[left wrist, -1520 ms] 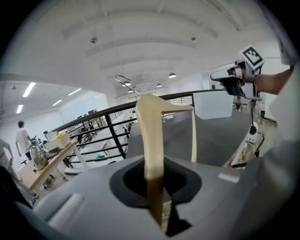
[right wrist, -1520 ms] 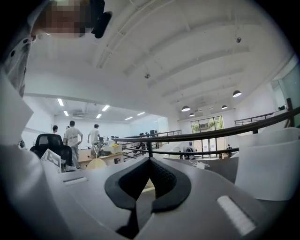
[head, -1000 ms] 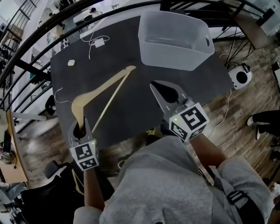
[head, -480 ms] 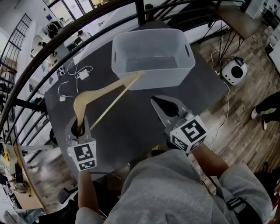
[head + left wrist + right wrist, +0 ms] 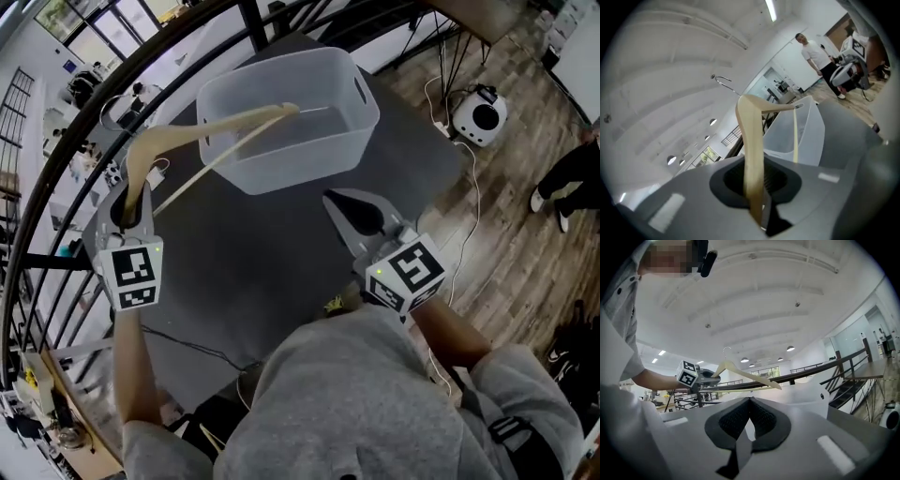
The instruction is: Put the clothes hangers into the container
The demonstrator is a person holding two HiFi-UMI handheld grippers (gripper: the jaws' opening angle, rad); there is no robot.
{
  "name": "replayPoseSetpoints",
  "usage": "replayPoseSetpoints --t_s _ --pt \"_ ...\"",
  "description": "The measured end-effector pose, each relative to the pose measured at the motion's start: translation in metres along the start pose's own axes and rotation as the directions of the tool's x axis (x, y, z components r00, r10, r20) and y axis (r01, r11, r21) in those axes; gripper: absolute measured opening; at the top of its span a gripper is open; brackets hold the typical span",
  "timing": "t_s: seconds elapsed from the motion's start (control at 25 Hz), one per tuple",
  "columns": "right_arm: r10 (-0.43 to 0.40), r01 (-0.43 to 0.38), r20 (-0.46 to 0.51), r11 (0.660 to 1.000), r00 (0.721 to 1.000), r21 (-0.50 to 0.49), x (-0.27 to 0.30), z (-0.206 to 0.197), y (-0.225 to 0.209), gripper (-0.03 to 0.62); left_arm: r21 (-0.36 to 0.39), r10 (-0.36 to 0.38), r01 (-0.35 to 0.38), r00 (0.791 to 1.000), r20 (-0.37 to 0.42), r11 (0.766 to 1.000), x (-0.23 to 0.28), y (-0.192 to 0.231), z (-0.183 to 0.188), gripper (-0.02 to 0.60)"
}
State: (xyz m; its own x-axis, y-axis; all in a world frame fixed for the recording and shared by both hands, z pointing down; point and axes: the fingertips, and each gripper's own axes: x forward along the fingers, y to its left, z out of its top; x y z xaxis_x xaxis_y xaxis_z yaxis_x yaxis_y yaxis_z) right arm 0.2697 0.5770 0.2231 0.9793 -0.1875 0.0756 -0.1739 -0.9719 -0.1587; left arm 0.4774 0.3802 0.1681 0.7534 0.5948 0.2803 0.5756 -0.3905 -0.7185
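A light wooden clothes hanger (image 5: 221, 124) is off the table, with my left gripper (image 5: 128, 199) shut on one end of it. Its far arm tip reaches over the rim of the translucent plastic container (image 5: 319, 150) at the back of the dark table (image 5: 253, 253). In the left gripper view the hanger (image 5: 751, 140) runs up from between the jaws, its metal hook at the top, and the container (image 5: 808, 133) stands behind it. My right gripper (image 5: 339, 202) hovers over the table in front of the container, shut, with nothing in it. In the right gripper view the hanger (image 5: 743, 374) shows ahead.
A black railing (image 5: 56, 159) curves round the table's far and left sides. White cables and a charger (image 5: 155, 171) lie at the table's left edge. A round white device (image 5: 478, 114) sits on the wooden floor to the right. A person (image 5: 816, 52) stands far off.
My left gripper has risen and carried the hanger toward the container; the hanger's far end now reaches over the rim. The right gripper has shifted a little and stays shut.
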Motion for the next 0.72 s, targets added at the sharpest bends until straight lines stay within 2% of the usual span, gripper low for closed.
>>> replayPoseSetpoints --t_s 0.16,0.28,0.48,0.72 --pt "-0.066 0.065 0.015 0.998 0.998 0.01 -0.009 0.002 -0.022 -0.003 0.114 -0.08 0.075 0.996 0.044 0.991 0.046 0.001 0.025 0.051" --pt "-0.115 0.114 0.02 0.993 0.993 0.02 -0.017 0.001 -0.039 -0.003 0.22 -0.129 0.116 0.991 0.045 0.969 0.083 -0.006 0.044 0.052" --pt "-0.194 0.194 0.01 0.98 0.981 0.051 -0.037 -0.009 -0.066 -0.003 0.364 -0.226 0.194 0.973 0.046 0.911 0.135 -0.043 0.077 0.052" --pt "-0.259 0.257 0.009 0.963 0.966 0.084 -0.05 -0.02 -0.084 -0.003 0.517 -0.305 0.252 0.952 0.018 0.818 0.182 -0.086 0.094 0.052"
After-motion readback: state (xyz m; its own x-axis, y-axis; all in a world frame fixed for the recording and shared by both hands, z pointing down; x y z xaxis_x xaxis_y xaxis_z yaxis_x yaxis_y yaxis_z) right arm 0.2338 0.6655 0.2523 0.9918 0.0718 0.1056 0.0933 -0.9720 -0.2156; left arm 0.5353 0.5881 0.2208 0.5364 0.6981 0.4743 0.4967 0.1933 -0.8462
